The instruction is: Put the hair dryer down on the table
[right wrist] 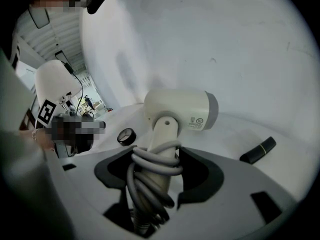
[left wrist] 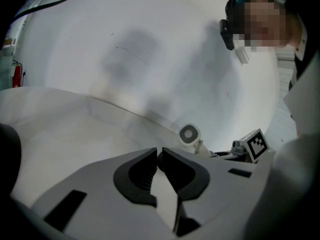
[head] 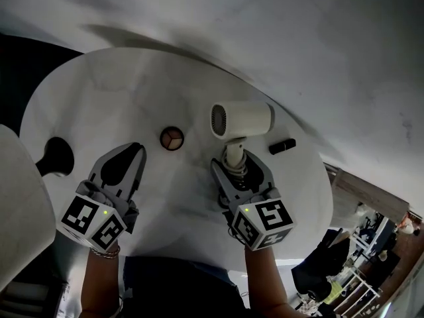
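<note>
While right gripper [head: 237, 164] is clamping hair dryer [head: 245, 119] by its handle, lowering it level near far edge of table [head: 112, 98] is looking safest.

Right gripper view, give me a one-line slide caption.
Right claw grips the cream hair dryer by its cord-wrapped handle; a black stick lies on the white table.

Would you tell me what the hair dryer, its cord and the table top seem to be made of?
The hair dryer looks like cream plastic, a smooth satin shell. Its cord: matte grey rubbery sheath, tightly coiled. The table top: white, faintly veined; marble or laminate, unclear.
</note>
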`<state>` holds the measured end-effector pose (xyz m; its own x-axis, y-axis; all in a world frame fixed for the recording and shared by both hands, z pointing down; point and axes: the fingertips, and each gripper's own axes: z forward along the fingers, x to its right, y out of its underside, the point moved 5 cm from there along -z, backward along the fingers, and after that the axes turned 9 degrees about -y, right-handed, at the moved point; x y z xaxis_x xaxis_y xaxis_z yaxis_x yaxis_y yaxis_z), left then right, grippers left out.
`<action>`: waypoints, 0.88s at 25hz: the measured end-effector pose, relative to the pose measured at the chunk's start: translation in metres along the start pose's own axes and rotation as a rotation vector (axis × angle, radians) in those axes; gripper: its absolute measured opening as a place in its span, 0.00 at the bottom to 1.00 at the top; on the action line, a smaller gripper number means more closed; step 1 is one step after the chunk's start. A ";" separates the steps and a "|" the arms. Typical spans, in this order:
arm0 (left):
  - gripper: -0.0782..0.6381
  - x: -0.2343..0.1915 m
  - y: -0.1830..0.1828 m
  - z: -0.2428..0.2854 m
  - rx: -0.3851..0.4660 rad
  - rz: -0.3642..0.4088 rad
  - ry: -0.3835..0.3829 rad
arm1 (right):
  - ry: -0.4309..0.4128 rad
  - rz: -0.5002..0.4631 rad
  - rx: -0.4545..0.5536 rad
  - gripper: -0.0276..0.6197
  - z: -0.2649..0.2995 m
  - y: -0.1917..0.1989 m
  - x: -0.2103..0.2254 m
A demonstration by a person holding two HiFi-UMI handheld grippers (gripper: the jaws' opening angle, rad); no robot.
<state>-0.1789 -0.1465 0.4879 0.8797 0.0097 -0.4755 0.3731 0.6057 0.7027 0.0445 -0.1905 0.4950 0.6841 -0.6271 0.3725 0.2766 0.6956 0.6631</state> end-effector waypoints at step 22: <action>0.17 -0.004 0.003 0.007 -0.002 -0.015 0.002 | 0.067 -0.056 -0.064 0.47 0.012 -0.001 0.007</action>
<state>-0.1792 -0.1505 0.4958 0.8737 0.0021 -0.4865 0.3854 0.6071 0.6949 0.0407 -0.1997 0.5052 0.7095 -0.6421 0.2905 0.3568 0.6827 0.6377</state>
